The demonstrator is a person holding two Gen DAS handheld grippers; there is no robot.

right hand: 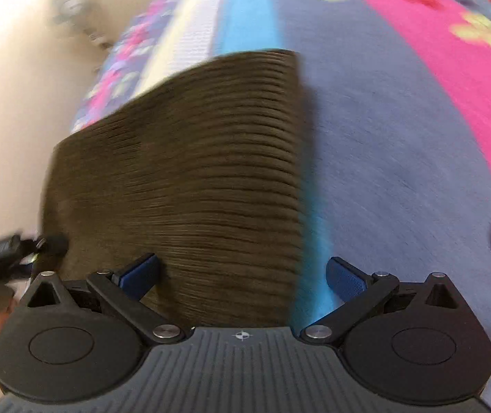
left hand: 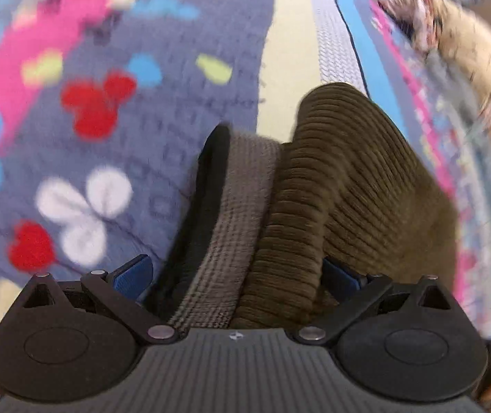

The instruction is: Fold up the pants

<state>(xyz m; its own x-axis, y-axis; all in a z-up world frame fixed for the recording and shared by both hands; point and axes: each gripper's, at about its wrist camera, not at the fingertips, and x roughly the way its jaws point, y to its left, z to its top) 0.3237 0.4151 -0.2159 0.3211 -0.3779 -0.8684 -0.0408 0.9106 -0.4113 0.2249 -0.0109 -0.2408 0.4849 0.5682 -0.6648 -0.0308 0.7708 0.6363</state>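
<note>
Left wrist view showed both grippers (left hand: 237, 275) (right hand: 242, 275) spread wide around brown corduroy pants (left hand: 331, 189) (right hand: 194, 172); no readable writing.

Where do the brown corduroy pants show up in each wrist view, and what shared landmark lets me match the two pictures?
Left wrist: the brown corduroy pants fill the centre-right, bunched between the left gripper fingers, lining showing.
Right wrist: the pants lie flat at centre-left, reaching between the open right gripper fingers.
Shared landmark: the patterned blanket with its pink band, under the pants in both views.
</note>
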